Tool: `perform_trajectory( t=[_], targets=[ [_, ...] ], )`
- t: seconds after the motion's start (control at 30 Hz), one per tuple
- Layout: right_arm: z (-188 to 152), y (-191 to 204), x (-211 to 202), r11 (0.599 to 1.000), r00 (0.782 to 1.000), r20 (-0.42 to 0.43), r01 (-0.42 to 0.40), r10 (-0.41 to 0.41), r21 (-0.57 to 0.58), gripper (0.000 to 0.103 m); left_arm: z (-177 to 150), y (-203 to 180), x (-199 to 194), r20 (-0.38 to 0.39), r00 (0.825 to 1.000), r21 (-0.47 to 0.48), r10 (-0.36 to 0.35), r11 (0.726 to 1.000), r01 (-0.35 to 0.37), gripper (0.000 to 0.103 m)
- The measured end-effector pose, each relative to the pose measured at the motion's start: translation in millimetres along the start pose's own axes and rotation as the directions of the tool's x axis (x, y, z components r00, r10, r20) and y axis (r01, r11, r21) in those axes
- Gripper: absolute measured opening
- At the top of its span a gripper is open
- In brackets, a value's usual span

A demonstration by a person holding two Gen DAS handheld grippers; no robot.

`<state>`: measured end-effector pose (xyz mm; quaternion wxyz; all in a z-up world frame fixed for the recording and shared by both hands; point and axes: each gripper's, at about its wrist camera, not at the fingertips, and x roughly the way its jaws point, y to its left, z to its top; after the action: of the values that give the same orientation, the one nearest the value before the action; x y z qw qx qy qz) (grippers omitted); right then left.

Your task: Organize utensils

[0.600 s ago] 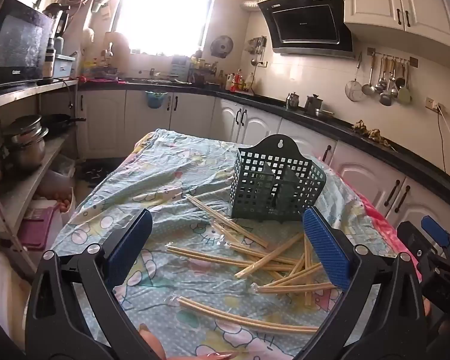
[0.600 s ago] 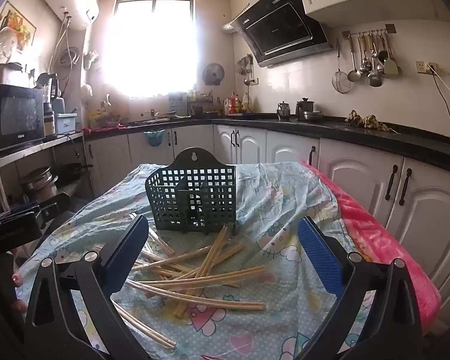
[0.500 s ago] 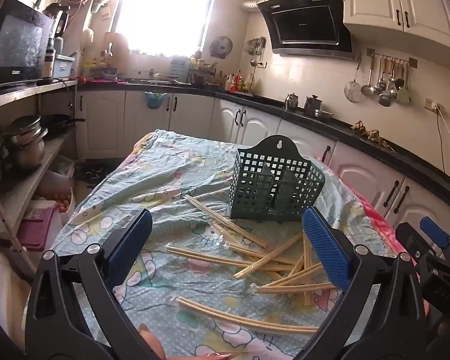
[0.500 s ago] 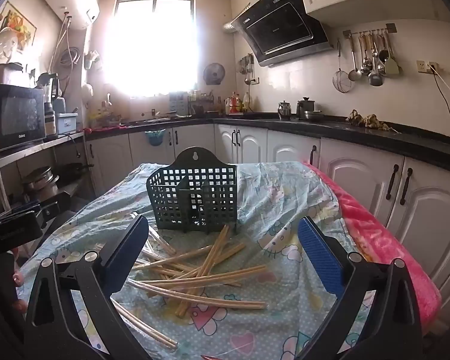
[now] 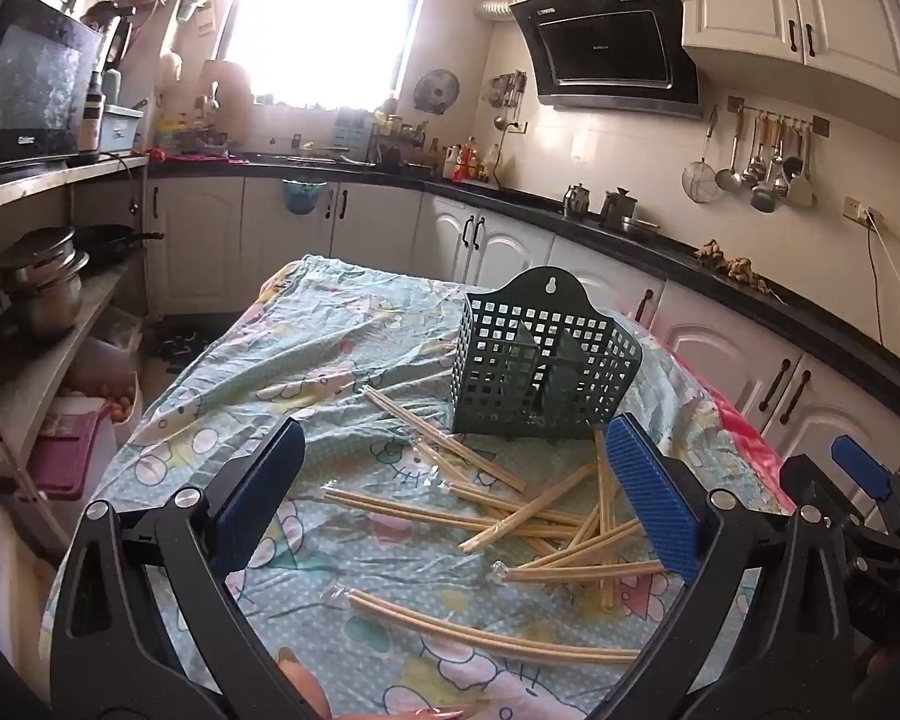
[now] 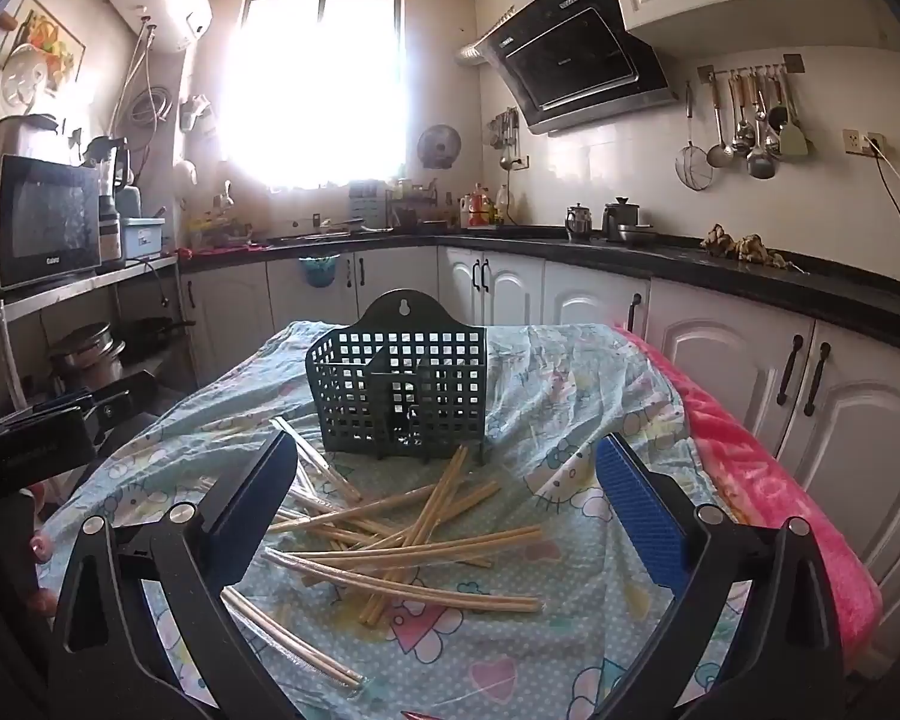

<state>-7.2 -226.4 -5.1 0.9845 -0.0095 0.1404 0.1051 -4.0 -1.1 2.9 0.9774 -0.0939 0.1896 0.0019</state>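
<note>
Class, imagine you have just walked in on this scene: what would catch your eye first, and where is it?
First, the loose heap of pale chopsticks, crisscrossed on the cartoon-print cloth at the table's middle. Just behind them stands the dark green slotted holder, upright and apparently empty. The left gripper and right gripper both hang open above the pile, holding nothing.

One green basket point(image 6: 399, 381) stands on the worktop point(image 6: 576, 414), at 12 o'clock from the heap. Chopsticks point(image 6: 408, 531) lie crossed in front of it, about a dozen wrapped pairs; overlaps stop an exact count. Two grippers, left point(image 5: 456, 498) and right point(image 6: 450, 510). Some seven utensils point(image 6: 744, 126) hang on one wall rail.
</note>
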Motion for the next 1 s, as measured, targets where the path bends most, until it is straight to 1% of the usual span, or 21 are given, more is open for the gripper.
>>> perform_trajectory(
  t=[0.17,0.6,1.0],
  targets=[
    [0.9,0.6,-0.7,1.000,1.000,0.003,-0.001,0.001,-0.002,0.097,0.9,-2.8,-3.1,0.006,1.000,0.004,-0.001,1.000,0.001,0.093],
    [2.2,1.5,-2.8,1.000,1.000,0.006,-0.004,0.004,-0.004,0.097,1.8,-3.6,4.3,0.009,1.000,0.004,-0.004,1.000,0.004,0.093],
    [1.9,2.3,-2.6,1.000,1.000,0.004,-0.004,0.004,-0.005,0.097,2.5,-1.1,-1.2,0.009,1.000,0.002,-0.008,1.000,0.008,0.093]
  ],
)
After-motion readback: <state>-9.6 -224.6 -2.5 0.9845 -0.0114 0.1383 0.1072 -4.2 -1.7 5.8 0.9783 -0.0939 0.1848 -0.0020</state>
